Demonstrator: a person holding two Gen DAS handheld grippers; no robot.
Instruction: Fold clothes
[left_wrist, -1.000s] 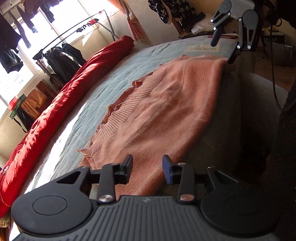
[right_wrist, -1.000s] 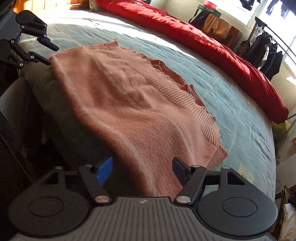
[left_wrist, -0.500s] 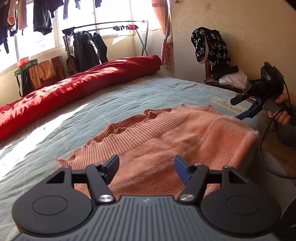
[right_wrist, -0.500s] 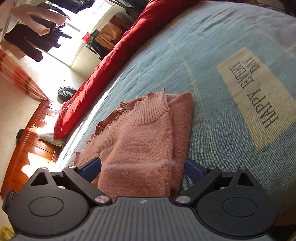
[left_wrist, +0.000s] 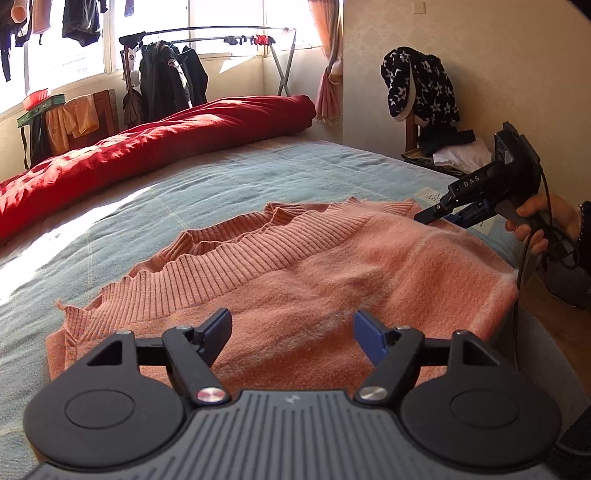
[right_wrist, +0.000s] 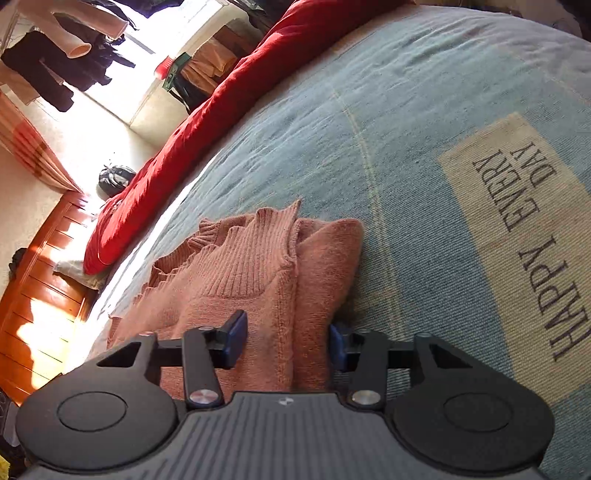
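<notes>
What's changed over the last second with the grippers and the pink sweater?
The right gripper has dropped to the near corner of the pink knitted sweater and its jaws have just been closing on the doubled edge; contact isn't clear. The left gripper has just been opening, sweater beneath it, nothing gripped. Unchanged: the sweater lies on the blue bedspread, the red rolled quilt behind.
</notes>
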